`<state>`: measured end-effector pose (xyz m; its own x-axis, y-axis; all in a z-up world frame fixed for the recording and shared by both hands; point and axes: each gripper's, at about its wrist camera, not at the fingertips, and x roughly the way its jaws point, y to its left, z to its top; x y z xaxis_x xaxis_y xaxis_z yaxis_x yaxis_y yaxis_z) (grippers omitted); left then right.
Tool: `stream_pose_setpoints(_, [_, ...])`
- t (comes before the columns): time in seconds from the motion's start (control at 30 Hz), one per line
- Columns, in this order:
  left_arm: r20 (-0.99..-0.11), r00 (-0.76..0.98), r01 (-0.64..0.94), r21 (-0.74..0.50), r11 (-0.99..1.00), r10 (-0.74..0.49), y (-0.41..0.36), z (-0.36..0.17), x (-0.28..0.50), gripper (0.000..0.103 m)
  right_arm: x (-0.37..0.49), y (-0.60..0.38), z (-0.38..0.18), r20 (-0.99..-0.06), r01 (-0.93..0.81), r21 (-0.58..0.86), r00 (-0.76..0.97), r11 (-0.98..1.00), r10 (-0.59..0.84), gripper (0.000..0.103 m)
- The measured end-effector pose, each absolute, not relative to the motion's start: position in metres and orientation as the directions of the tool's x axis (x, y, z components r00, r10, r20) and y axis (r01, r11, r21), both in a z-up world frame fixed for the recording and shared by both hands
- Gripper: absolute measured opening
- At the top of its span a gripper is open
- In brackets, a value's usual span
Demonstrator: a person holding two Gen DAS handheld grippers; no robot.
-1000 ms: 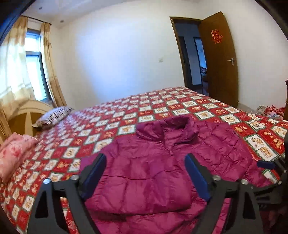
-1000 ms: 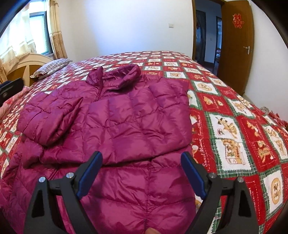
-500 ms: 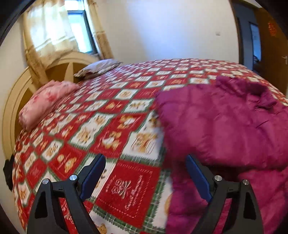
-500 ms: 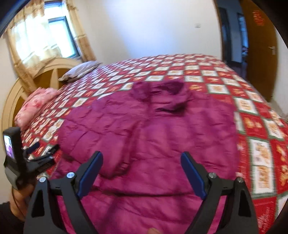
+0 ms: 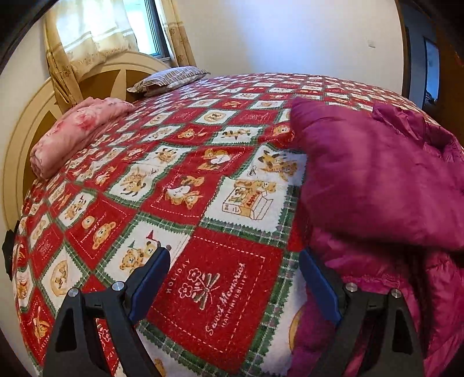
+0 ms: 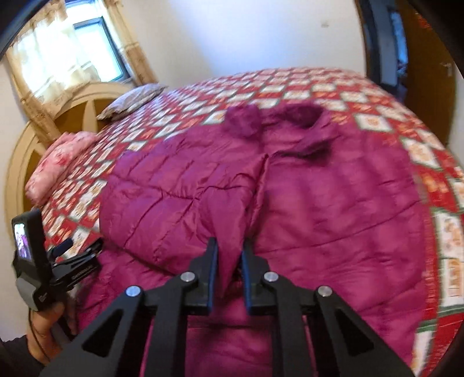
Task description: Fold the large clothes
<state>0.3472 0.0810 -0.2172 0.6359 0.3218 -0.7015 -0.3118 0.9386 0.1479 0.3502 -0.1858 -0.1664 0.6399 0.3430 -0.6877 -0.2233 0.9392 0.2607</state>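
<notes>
A puffy magenta jacket lies spread on a bed with a red, white and green patchwork bedspread printed with teddy bears. The jacket's collar points toward the far side of the bed, and one sleeve is folded across the front of its body.

The right gripper has just been closing, and its jaws now stand nearly together with a fold of the jacket's cloth, at the cuff end of the folded sleeve, pinched between them. The picture from this side is somewhat blurred.

The left gripper has its jaws wide apart with nothing between them. It hangs over bare bedspread at the near left of the jacket; its right finger sits just beside the jacket's left edge, but whether it touches the cloth cannot be told. In the right wrist view the left gripper appears at the lower left, held by a hand in a dark sleeve.

At the far left of the bed, by the curved wooden headboard, lie a folded pink blanket and a striped pillow. A curtained window stands behind the headboard, and a brown door is at the far right.
</notes>
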Motion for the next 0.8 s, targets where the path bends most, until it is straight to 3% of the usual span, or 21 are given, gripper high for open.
stream_pose_setpoints(0.17, [-0.718, 0.626, -0.295, 0.141, 0.945, 0.303, 0.079, -0.219, 0.349, 0.091, 0.347, -0.225, -0.168, -0.701, -0.108, 0.247, 0.666, 0.963, 0.255, 0.017])
stream_pose_setpoints(0.3, [-0.726, 0.622, -0.265, 0.157, 0.952, 0.293, 0.076, -0.213, 0.350, 0.091, 0.343, -0.229, -0.184, -0.742, -0.113, 0.220, 0.625, 0.969, 0.241, 0.020])
stream_pose_setpoints(0.37, [-0.722, 0.636, -0.249, 0.141, 0.958, 0.271, 0.076, -0.199, 0.349, 0.091, 0.338, -0.232, -0.185, -0.745, -0.115, 0.207, 0.626, 0.972, 0.233, 0.031])
stream_pose_setpoints(0.4, [-0.712, 0.654, -0.238, 0.126, 0.963, 0.255, 0.076, -0.188, 0.349, 0.091, 0.336, -0.233, -0.184, -0.741, -0.113, 0.201, 0.632, 0.973, 0.226, 0.043])
stream_pose_setpoints(0.43, [-0.696, 0.676, -0.225, 0.117, 0.967, 0.241, 0.073, -0.174, 0.349, 0.091, 0.333, -0.235, -0.180, -0.734, -0.105, 0.191, 0.645, 0.976, 0.213, 0.063])
stream_pose_setpoints(0.47, [-0.682, 0.693, -0.216, 0.113, 0.970, 0.234, 0.070, -0.164, 0.350, 0.091, 0.330, -0.240, -0.177, -0.722, -0.099, 0.195, 0.659, 0.976, 0.211, 0.064])
stream_pose_setpoints(0.63, [-0.624, 0.765, -0.126, 0.097, 0.987, 0.159, 0.032, -0.132, 0.367, 0.091, 0.328, -0.251, -0.149, -0.661, -0.041, 0.214, 0.730, 0.976, 0.176, 0.033])
stream_pose_setpoints(0.8, [-0.647, 0.752, -0.055, 0.133, 0.990, 0.128, -0.012, -0.161, 0.401, 0.091, 0.352, -0.223, -0.153, -0.659, -0.131, 0.235, 0.707, 0.963, 0.257, 0.029])
